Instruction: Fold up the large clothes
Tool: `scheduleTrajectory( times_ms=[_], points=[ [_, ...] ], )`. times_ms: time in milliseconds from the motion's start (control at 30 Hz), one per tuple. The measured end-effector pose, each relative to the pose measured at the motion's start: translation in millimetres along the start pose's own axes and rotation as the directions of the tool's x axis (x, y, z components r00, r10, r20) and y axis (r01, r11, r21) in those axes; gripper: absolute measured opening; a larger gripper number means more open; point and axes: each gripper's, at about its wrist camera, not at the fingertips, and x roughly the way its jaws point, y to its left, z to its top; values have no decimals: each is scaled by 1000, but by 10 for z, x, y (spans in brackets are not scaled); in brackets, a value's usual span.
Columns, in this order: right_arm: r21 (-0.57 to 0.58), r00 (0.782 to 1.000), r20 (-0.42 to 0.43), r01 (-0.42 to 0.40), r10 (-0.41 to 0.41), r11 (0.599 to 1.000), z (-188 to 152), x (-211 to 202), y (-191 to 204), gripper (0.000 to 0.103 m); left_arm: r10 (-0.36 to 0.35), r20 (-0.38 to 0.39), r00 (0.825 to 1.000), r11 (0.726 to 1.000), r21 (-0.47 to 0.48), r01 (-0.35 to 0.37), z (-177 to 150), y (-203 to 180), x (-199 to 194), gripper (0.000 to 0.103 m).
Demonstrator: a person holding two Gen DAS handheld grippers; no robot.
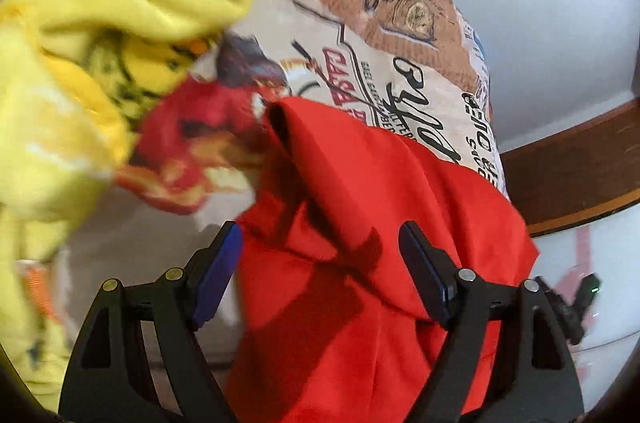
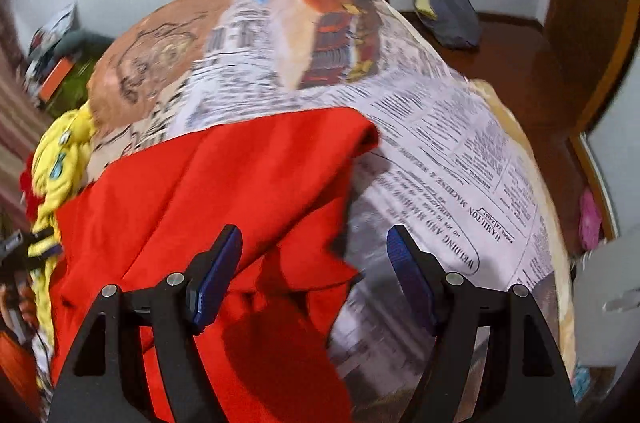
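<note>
My left tool [image 1: 320,263] hangs with jaws apart over the crumpled red cotton garment [image 1: 360,223] lying on the newsprint-patterned bed cover [image 1: 400,35], beside a heap of yellow printed clothes [image 1: 100,23]. My right tool [image 2: 314,263], jaws apart and empty, straddles the garment's edge. It looks soft, light and floppy; I'd pinch corners or hems.

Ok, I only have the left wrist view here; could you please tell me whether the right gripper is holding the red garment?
Observer: No, the right gripper is open with nothing pinched; one finger hangs over the red garment, the other over the printed bedcover.
Operator: Does the garment reach the bed's right side?
Observer: No, bare bedcover lies beyond its edge.
Operator: Anything past the bed?
Observer: A dark grey bundle on brown wood.
</note>
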Motion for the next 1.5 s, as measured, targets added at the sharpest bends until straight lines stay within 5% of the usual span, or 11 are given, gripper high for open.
scheduleTrajectory(
  times_ms=[333,500,567,600,867,1000,1300,1500],
  points=[
    [44,994,-28,-103,104,994,209,348,-19,72,-41,-18,999,996,-74,40,155,11,394,79],
    [-1,996,-17,-85,85,996,311,464,120,41,-19,-10,1000,998,-68,18,207,10,432,25],
    [-24,997,2,-77,77,997,340,451,167,20,-12,19,1000,998,-57,13,210,-16,380,17],
    [-33,997,12,-78,78,996,363,440,177,19,-1,40,999,999,-36,3,218,-59,327,14],
    [-82,993,90,-72,80,994,731,365,375,12,78,235,969,984,140,-113,363,-523,-193,11],
    [-91,991,109,-62,72,994,890,446,488,12,121,269,956,970,171,-171,487,-604,-218,11],
    [-108,997,60,-35,42,993,898,754,450,13,185,154,971,975,93,-201,624,-189,318,12],
    [-145,997,73,15,-5,989,869,725,440,22,216,93,972,968,109,-225,513,-100,510,19]
  ],
)
